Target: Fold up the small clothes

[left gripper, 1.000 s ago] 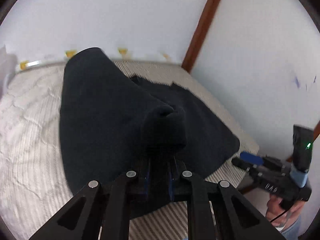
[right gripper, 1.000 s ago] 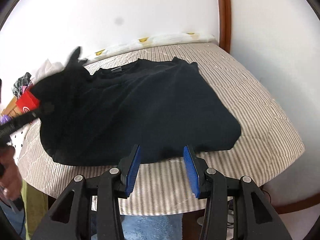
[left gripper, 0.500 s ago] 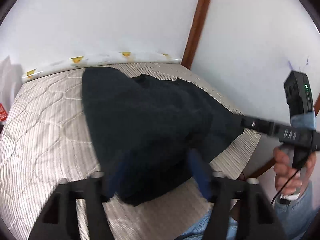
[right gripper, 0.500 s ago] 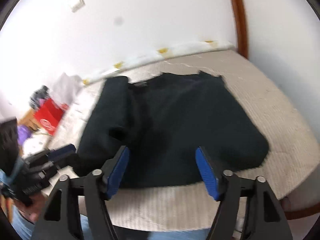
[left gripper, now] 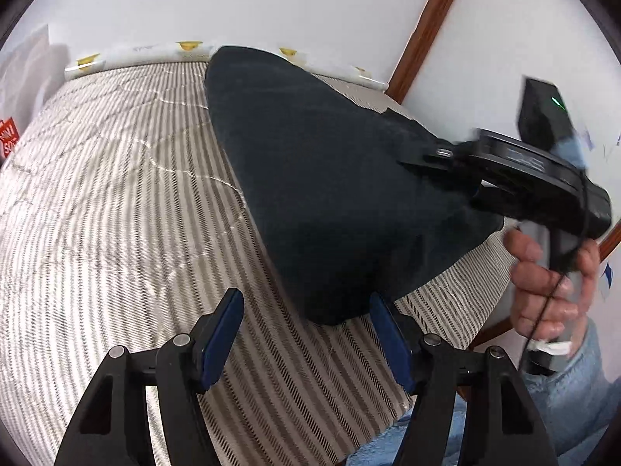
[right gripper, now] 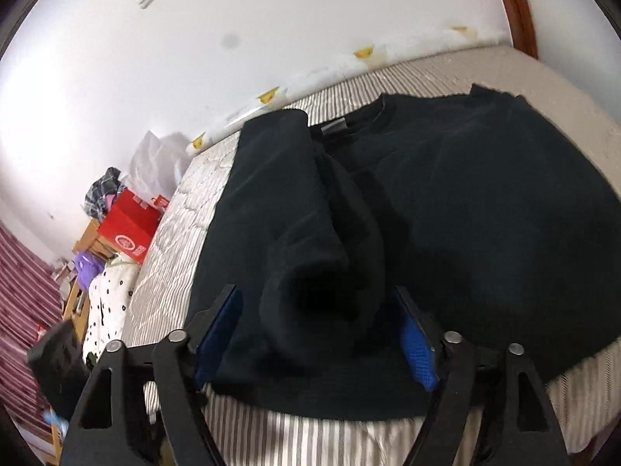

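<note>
On the striped bed [right gripper: 271, 435] lies the black shirt [right gripper: 485, 202]. At six o'clock, the right gripper [right gripper: 318, 334] is closing around its folded sleeve [right gripper: 310, 240]. Left gripper [left gripper: 306, 338] is open, holding nothing.

White walls [right gripper: 310, 19], striped mattress [left gripper: 97, 213] — brown wooden trim [left gripper: 427, 27], daylight
</note>
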`<state>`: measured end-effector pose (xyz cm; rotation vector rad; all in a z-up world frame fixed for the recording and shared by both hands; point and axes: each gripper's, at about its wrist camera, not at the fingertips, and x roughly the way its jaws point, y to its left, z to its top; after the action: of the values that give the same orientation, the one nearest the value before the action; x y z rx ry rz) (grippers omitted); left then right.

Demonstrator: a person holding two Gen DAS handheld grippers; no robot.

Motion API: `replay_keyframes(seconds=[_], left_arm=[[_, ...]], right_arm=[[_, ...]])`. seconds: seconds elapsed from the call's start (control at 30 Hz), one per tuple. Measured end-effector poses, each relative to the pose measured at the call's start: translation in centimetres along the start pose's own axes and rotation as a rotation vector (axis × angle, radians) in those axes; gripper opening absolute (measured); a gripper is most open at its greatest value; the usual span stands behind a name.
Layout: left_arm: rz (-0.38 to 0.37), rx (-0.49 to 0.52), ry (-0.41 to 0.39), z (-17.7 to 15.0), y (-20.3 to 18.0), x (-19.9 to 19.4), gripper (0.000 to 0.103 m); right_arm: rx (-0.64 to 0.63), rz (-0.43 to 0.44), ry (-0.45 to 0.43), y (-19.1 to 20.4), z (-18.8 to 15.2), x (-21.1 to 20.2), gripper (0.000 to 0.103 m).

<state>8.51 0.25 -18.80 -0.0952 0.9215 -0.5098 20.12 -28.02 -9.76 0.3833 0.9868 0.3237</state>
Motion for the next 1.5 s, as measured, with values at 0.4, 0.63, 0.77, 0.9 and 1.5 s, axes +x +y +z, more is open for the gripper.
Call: replay_keyframes(seconds=[0.4, 0.63, 0.77, 0.9, 1.5], left_arm=[[0.040, 0.043, 0.030, 2.4, -3.3, 3.0, 0.065], [0.042, 0.136, 0.030, 3.4, -7.4, 4.6, 0.065], [0.024, 0.152, 0.033, 3.4, -9.4, 5.4, 0.065], [0.037, 0.194, 0.039, 3.0, -11.1, 6.1, 0.065], [0.074, 0.160, 0.003, 3.6, -12.6, 6.8, 0.033]], right_arm=[[-0.251, -0.136, -0.233, 1.1, 2.3, -3.8, 0.014], [-0.174, -0.248, -0.280, -6.3, 3.5, -7.7, 0.013], [-0.134, -0.299, -0.299, -10.2, 3.2, -9.3, 0.013], [-0.078, -0.330, -0.312, -13.8, 2.7, -10.6, 0.013], [0.195, -0.302, -0.138, -20.2, -0.9, -8.3, 0.074]])
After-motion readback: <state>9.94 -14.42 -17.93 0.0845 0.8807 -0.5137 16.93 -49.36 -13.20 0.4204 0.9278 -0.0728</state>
